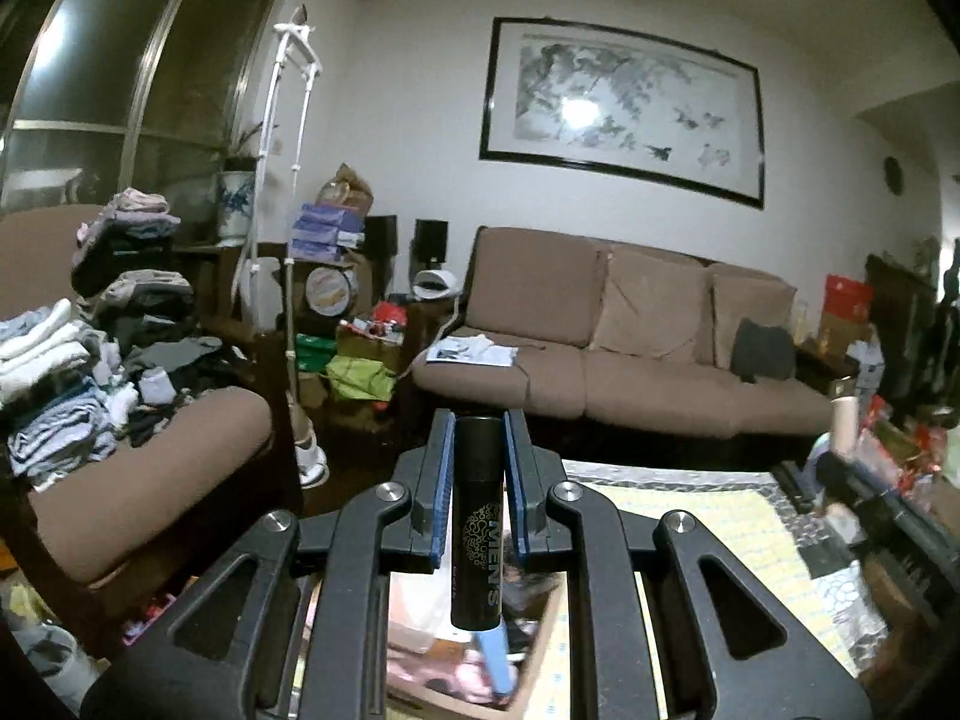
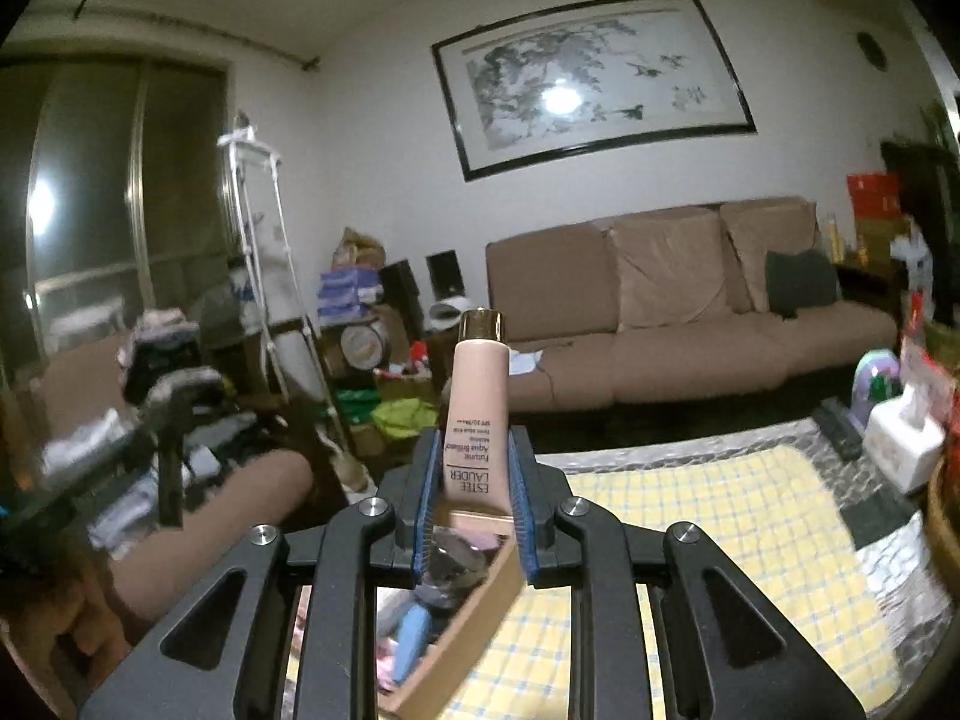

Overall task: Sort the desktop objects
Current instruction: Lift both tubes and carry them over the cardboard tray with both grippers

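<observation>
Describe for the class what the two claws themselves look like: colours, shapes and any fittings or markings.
Both look the same. The left claw and right claw each have matt black angular frames with slanted, roughly triangular cut-outs, round silver bolts at the joints, and two black fingers lined with ribbed blue pads. No cables, sleeves or printed markings show on either claw.

Right gripper (image 2: 471, 483) clamps pink tube (image 2: 478, 420) upright.

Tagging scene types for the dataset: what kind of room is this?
A lived-in home living room, most likely. A brown sofa stands against the wall under a framed ink painting, folded clothes are heaped on an armchair, and a low table with a yellow checked cloth sits in front.
</observation>
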Motion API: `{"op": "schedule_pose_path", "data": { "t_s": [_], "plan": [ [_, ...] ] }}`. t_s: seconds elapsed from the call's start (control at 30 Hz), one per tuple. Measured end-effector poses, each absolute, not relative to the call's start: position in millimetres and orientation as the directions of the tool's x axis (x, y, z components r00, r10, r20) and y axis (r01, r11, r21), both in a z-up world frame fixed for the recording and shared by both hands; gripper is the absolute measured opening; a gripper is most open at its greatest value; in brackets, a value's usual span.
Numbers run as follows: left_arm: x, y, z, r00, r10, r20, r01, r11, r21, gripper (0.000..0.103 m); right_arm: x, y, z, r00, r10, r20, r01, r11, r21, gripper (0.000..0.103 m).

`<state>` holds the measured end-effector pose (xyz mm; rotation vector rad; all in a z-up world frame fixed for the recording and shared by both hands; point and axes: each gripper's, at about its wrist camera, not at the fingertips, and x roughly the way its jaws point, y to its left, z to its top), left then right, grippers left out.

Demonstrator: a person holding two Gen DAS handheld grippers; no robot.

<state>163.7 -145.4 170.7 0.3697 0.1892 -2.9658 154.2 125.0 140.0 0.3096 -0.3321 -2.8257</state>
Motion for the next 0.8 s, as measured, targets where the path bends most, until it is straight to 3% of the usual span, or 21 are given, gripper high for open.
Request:
{"op": "schedule_pose_path", "data": {
  "t_s": [0.13, 0.33, 0.6, 0.8],
  "plan": [
    [166, -152, 169, -0.955, -0.169, -0.242, 0.189, -0.980, -0.065, 0.015, 153, 127, 135, -0.934, -0.303, -0.190, 0.241, -0.926, 0.292, 0.021],
    [168, -162, 164, -0.948, -0.195, -0.250, 0.213, -0.976, -0.046, 0.015, 156, 114, 134, -0.936, -0.276, -0.218, 0.232, -0.950, 0.207, 0.021],
    [174, -198, 159, -0.941, -0.199, -0.274, 0.235, -0.966, -0.106, 0.015, 155, 101, 133, -0.934, -0.259, -0.248, 0.231, -0.964, 0.135, 0.021],
    [194, -240, 161, -0.943, -0.209, -0.260, 0.261, -0.947, -0.187, 0.015, 162, 104, 141, -0.941, -0.259, -0.218, 0.233, -0.963, 0.139, 0.021]
  ]
}}
